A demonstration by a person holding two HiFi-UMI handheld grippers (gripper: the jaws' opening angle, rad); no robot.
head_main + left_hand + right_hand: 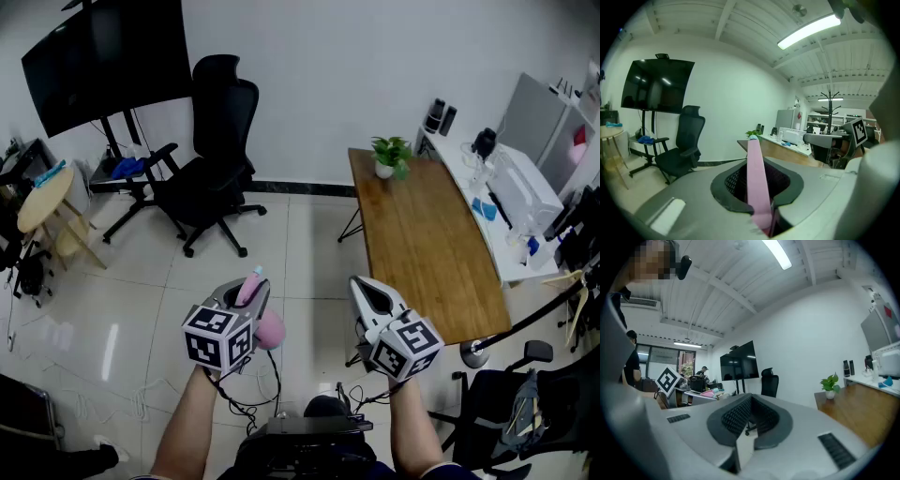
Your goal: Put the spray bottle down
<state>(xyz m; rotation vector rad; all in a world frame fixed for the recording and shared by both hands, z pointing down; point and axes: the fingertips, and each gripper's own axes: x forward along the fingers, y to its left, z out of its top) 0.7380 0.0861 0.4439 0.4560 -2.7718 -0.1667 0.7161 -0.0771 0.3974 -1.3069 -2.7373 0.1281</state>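
L fingers point(689, 201) pinch spray bottle point(757, 183); R fingers point(806, 427) together; table point(422, 234) right, chair point(211, 159) ahead.

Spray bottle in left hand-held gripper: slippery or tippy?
Probably stiff: the spray bottle, pinched by a thin pink part in the left hand-held gripper, shows no bend. Its rounded body hangs outside the grip, so it may swing or twist. Fill isn't visible; weight unclear.

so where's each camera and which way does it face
Head view: on the head, steeply down at the wooden table; both forearms, left tool, right tool show.
Left gripper view: on the left tool, facing chair and TV; jaws hold the spray bottle.
Right gripper view: on the right tool, same way; empty jaws.
Both share the plant.
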